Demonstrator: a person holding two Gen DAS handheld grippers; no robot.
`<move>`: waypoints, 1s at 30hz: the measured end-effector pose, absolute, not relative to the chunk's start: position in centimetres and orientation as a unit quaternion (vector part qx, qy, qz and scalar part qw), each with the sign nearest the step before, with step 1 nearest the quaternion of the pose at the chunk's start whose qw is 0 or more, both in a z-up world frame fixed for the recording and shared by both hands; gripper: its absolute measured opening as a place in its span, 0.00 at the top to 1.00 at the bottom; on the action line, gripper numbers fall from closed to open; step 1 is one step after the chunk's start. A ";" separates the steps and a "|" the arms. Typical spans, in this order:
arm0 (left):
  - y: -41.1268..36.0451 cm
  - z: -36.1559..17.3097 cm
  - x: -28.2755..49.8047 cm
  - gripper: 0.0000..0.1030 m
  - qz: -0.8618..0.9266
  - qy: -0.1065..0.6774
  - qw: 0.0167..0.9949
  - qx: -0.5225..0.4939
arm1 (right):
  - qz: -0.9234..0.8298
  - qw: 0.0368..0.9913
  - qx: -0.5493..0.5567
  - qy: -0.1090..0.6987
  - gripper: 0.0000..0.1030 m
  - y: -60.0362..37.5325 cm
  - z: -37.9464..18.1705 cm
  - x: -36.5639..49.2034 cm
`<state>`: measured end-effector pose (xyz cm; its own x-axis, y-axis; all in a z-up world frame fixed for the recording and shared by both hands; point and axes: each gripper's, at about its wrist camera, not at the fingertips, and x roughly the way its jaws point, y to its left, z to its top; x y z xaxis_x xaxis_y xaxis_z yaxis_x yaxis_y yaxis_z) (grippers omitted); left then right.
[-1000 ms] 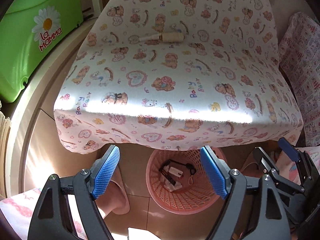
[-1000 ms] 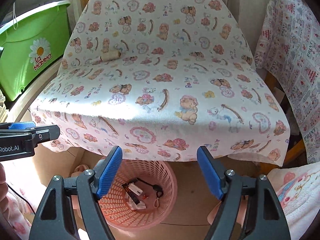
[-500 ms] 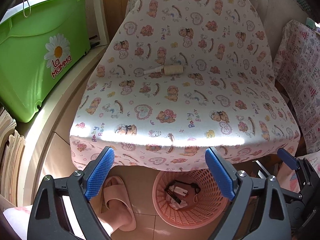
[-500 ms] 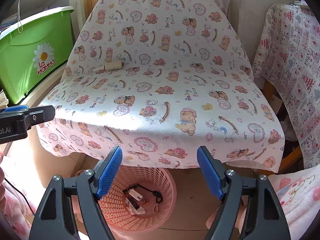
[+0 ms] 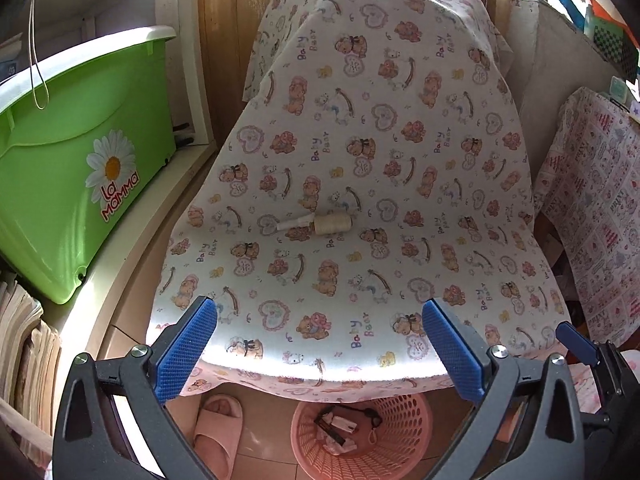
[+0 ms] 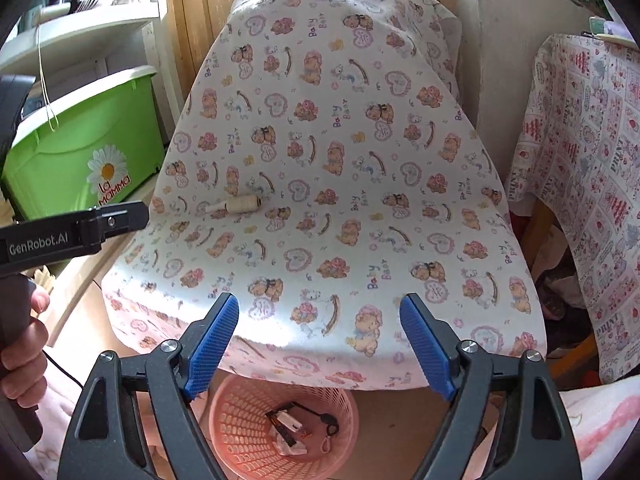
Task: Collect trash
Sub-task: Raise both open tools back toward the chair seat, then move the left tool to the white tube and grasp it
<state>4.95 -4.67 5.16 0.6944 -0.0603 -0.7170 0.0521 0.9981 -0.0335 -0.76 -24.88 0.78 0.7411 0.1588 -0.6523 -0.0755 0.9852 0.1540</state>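
A cream spool of thread lies alone on a surface covered by a teddy-bear cloth. Below its front edge stands a pink mesh basket holding several discarded bits. My left gripper hovers over the cloth's near edge, its jaws still opening with nothing between them. Beside it on the right, my right gripper is also opening and empty. In the right wrist view the left gripper shows at the left, held by a hand.
A green "La Mamma" tub sits on a shelf at the left. A pink slipper lies on the floor beside the basket. Another patterned cloth hangs at the right. Stacked papers fill the lower left.
Both grippers have risen and tilted up, so the covered surface now fills the views and the basket has dropped to the bottom edge. Both sets of jaws have widened.
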 end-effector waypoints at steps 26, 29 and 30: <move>5.9 0.1 21.1 0.18 -0.046 0.454 0.875 -0.163 | 0.076 0.898 0.061 0.429 0.15 -23.0 -3.0 16.5; 5.7 -0.8 22.4 0.23 -0.052 0.465 0.863 -0.190 | 0.070 0.901 0.061 0.424 0.15 -22.8 -2.9 17.0; 5.6 -1.0 22.8 0.26 -0.049 0.467 0.862 -0.193 | 0.066 0.901 0.059 0.424 0.15 -22.8 -2.9 17.1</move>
